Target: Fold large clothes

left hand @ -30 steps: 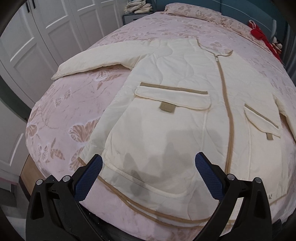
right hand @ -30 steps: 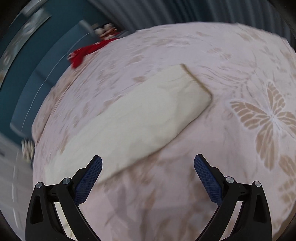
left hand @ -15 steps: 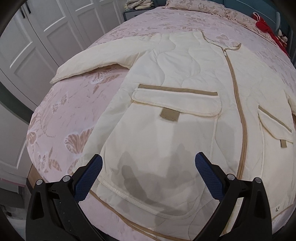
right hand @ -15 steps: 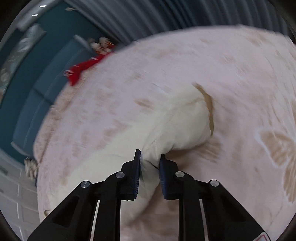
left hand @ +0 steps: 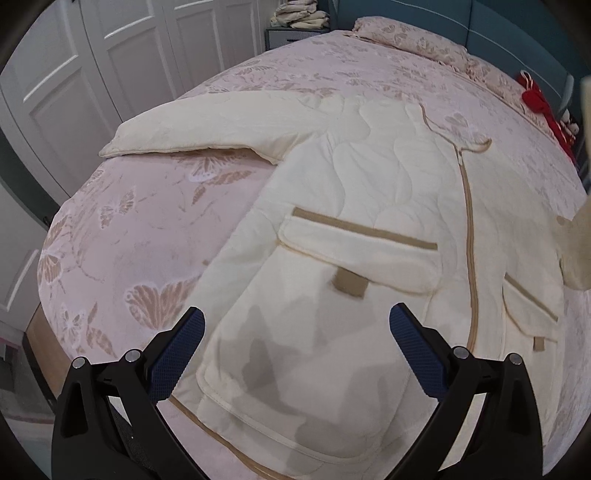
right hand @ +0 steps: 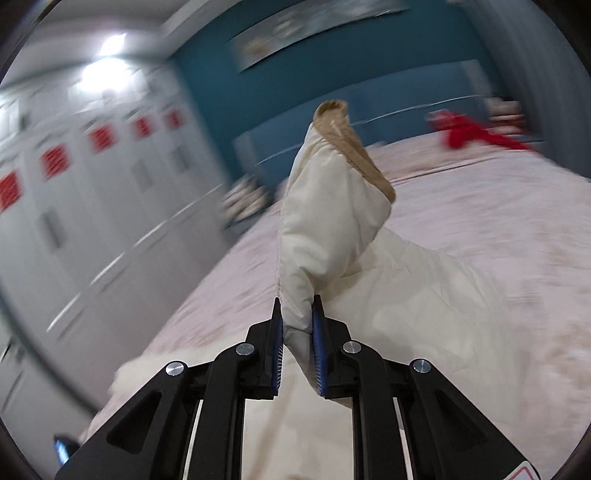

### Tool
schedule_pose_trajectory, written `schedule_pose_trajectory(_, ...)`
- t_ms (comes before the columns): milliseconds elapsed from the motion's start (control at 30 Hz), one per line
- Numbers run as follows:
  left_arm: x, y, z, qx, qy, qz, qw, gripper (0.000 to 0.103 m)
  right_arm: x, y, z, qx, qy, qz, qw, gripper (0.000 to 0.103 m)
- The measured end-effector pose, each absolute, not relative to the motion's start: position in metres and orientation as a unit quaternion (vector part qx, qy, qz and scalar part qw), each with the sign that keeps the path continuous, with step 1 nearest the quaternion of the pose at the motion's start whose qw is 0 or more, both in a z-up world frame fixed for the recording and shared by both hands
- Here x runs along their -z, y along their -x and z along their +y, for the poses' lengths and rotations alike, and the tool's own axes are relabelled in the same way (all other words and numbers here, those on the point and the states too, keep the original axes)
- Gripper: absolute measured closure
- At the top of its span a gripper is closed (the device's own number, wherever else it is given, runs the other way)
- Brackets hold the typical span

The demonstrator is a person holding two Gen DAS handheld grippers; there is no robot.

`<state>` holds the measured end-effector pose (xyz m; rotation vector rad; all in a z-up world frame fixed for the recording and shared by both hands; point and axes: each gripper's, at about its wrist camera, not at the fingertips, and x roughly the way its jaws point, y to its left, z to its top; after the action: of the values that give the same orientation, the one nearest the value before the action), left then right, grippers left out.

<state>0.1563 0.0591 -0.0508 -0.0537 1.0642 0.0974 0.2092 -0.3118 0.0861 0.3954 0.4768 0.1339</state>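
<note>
A cream quilted jacket (left hand: 369,206) with tan trim, a centre zip and two flap pockets lies face up on the pink bed (left hand: 147,229). Its left sleeve (left hand: 207,125) stretches out flat toward the wardrobe side. My left gripper (left hand: 295,339) is open and empty, hovering over the jacket's hem. My right gripper (right hand: 298,332) is shut on the jacket's right sleeve (right hand: 332,206) and holds it lifted off the bed, with the tan cuff (right hand: 347,147) pointing up. The lifted sleeve also shows at the right edge of the left wrist view (left hand: 580,236).
White wardrobe doors (left hand: 74,74) stand left of the bed. A pillow (left hand: 413,44) and a red item (left hand: 543,107) lie at the bed's head by a teal wall. Folded laundry sits on a nightstand (left hand: 299,18). The bed's wooden edge (left hand: 37,332) is at lower left.
My right gripper closed on the right sleeve and raised it off the bed, swinging toward the jacket. My left gripper moved forward over the hem, still open.
</note>
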Motion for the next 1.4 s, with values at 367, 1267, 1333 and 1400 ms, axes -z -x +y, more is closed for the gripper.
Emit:
schedule_pose_trajectory(367, 0.064, -0.170, 0.111, -0.071, 0.047, 0.517, 0.852, 0.005, 0.000, -0.231, -0.132, -0.181, -0.088, 0.399, 0.894, 0.044)
schedule_pose_trajectory(1267, 0.085, -0.326, 0.046, 0.101, 0.220, 0.534, 0.810, 0.098, 0.123, -0.182, -0.423, 0.103, -0.475, 0.346, 0.802, 0.080)
schedule_pose_trajectory(1333, 0.063, -0.328, 0.047, 0.107, 0.204, 0.502, 0.834, 0.098, 0.110, -0.193, -0.421, 0.090, -0.457, 0.344, 0.815, 0.096)
schedule_pose_trajectory(1400, 0.034, -0.327, 0.053, 0.115, 0.203, 0.462, 0.856, 0.098, 0.079, -0.188, -0.411, 0.075, -0.421, 0.308, 0.850, 0.096)
